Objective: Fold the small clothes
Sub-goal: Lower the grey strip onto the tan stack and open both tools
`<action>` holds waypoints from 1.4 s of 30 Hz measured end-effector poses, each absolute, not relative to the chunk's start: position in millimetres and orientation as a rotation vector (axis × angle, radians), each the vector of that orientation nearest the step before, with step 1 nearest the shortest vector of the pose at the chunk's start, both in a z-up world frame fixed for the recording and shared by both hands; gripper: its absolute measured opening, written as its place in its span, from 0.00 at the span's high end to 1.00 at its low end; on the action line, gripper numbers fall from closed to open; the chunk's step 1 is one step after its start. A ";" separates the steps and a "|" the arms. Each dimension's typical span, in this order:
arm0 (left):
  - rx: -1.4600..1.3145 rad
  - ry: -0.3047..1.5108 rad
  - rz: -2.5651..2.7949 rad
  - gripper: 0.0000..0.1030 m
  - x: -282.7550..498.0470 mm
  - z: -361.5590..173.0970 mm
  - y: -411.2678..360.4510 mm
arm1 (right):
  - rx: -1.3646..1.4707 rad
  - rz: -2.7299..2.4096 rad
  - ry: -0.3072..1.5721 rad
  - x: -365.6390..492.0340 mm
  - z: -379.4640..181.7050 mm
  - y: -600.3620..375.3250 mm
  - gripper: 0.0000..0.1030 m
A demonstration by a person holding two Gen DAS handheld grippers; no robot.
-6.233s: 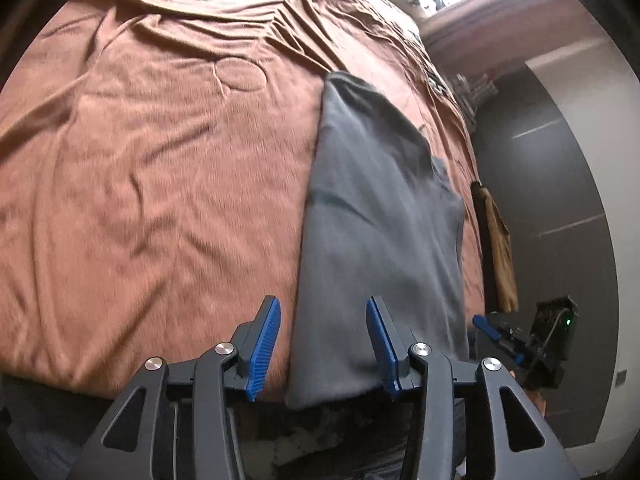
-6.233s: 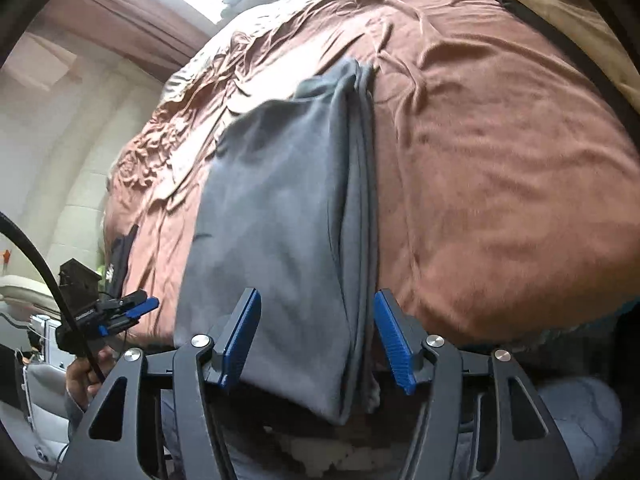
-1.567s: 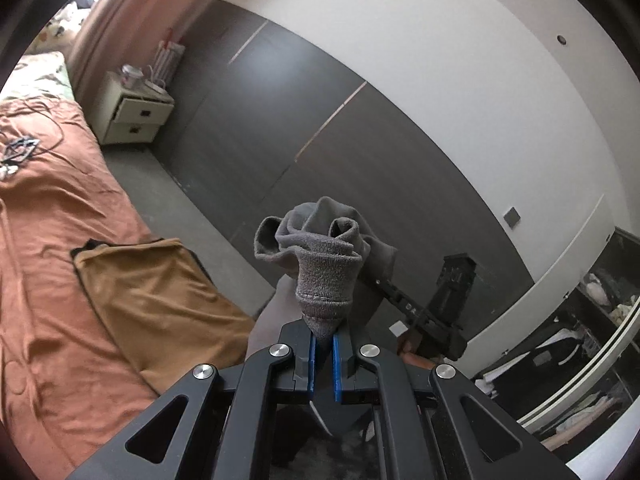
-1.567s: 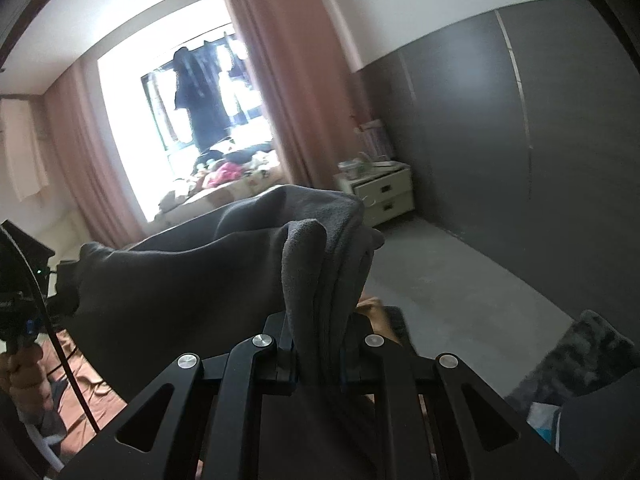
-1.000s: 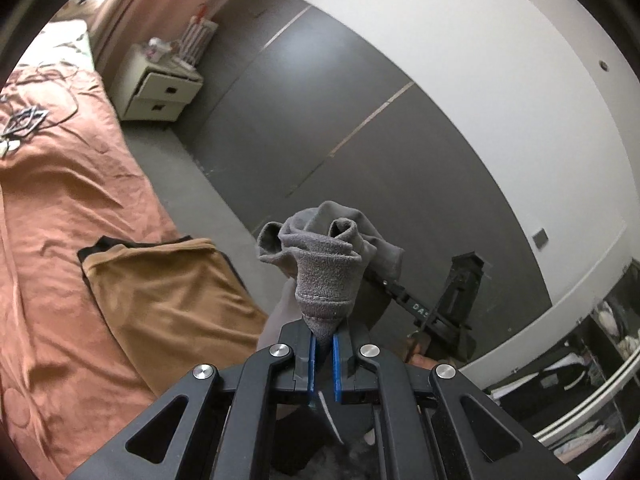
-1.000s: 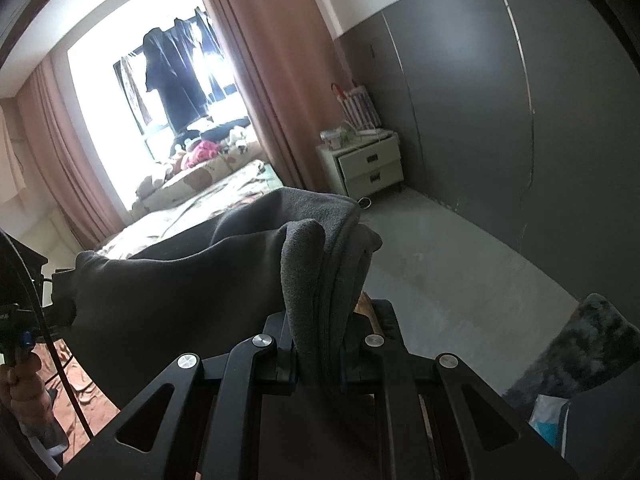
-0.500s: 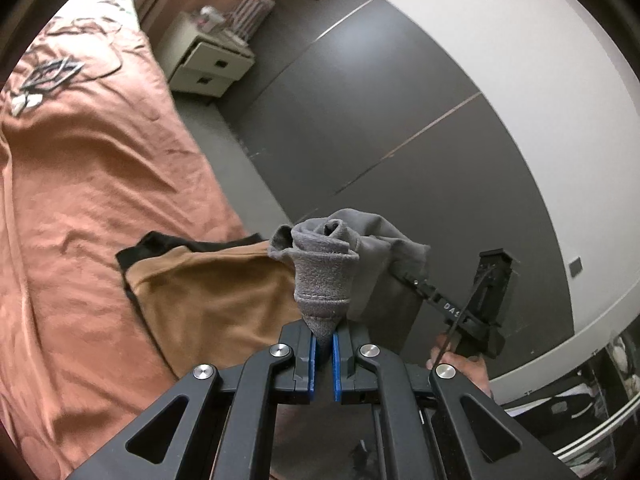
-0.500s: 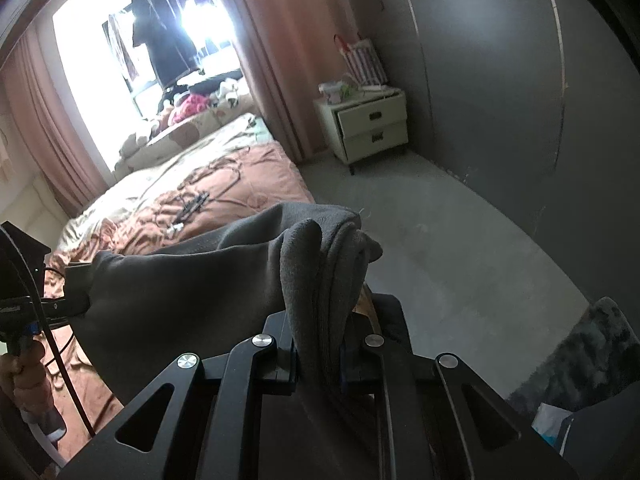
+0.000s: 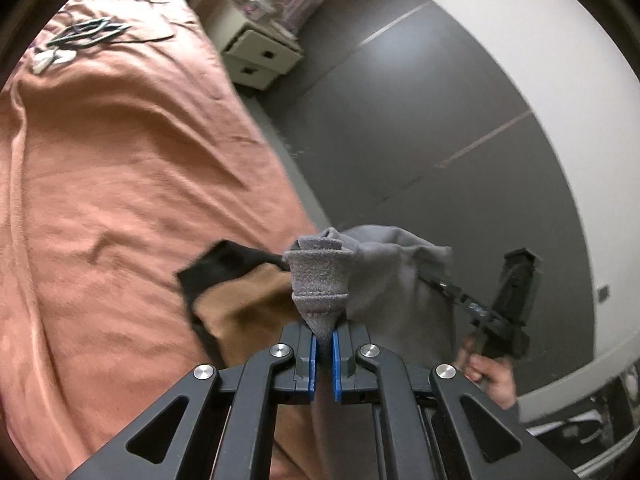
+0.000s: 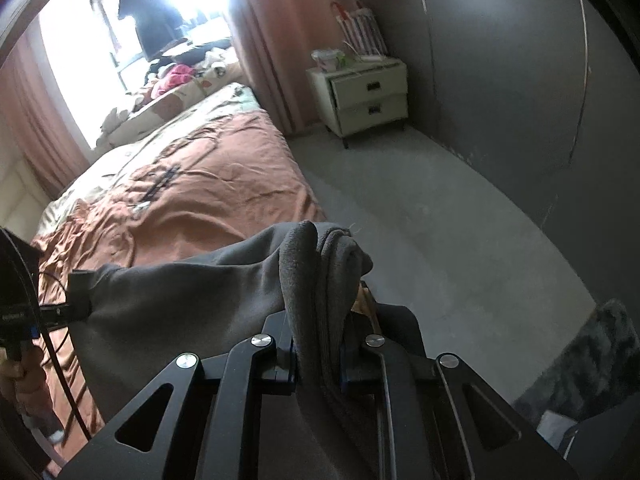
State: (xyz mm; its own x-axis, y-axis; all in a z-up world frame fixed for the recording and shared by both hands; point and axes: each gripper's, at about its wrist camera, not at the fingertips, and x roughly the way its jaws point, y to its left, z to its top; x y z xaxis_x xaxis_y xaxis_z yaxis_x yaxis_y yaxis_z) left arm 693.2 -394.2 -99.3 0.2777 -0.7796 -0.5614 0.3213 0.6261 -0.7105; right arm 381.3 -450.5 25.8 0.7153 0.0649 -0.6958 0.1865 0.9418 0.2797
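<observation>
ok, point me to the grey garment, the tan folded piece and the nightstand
grey garment [image 9: 318, 276]: left wrist view, hemmed corner above the closed fingers.
tan folded piece [image 9: 248, 306]: left wrist view, its tan top face.
nightstand [image 10: 370, 98]: right wrist view, its drawer front.

**Two wrist cameras, raised over the bed edge**

Left wrist view looks along its gripper [image 9: 323, 354] over the bed [image 9: 120, 184], toward the nightstand [image 9: 260, 50]. Right wrist view looks toward the window [image 10: 120, 32], bed and nightstand. Both share the close gray garment [image 10: 192, 300]; edges look somewhat blurred.
</observation>
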 end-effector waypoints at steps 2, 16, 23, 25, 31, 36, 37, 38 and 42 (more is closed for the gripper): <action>-0.496 1.111 -0.719 0.90 700.8 -120.3 -396.3 | 0.351 -0.095 0.834 387.3 18.1 -454.4 0.78; -0.428 1.081 -0.603 0.36 697.3 -121.5 -379.8 | 0.216 -0.123 0.801 356.3 55.4 -436.0 0.62; -0.361 1.118 -0.589 0.36 717.1 -140.5 -407.6 | 0.184 -0.135 0.942 406.3 16.9 -443.2 0.77; -0.354 1.130 -0.569 0.36 723.8 -147.0 -410.2 | 0.200 -0.144 0.967 412.0 10.2 -454.4 0.80; -0.379 1.194 -0.515 0.37 737.7 -181.6 -411.1 | 0.189 -0.165 1.010 424.0 -2.1 -467.6 0.83; -0.349 1.178 -0.492 0.37 735.7 -168.8 -409.7 | 0.182 -0.200 0.997 428.2 13.1 -467.1 0.84; -0.341 1.168 -0.489 0.37 733.3 -162.4 -408.7 | 0.189 -0.192 0.981 423.9 19.4 -466.1 0.84; -0.336 1.154 -0.487 0.37 730.1 -155.0 -406.4 | 0.194 -0.189 0.966 420.2 23.3 -462.5 0.83; -0.346 1.119 -0.494 0.37 715.4 -132.6 -395.4 | 0.185 -0.141 0.929 384.7 38.9 -451.4 0.80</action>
State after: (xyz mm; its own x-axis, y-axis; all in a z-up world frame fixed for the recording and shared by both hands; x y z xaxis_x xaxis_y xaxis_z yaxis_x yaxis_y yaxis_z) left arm 715.4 -395.4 -132.6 0.3471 -0.5402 -0.7666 0.2021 0.8413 -0.5013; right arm 384.7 -451.4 38.9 0.5910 -0.0404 -0.8056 0.2000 0.9749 0.0978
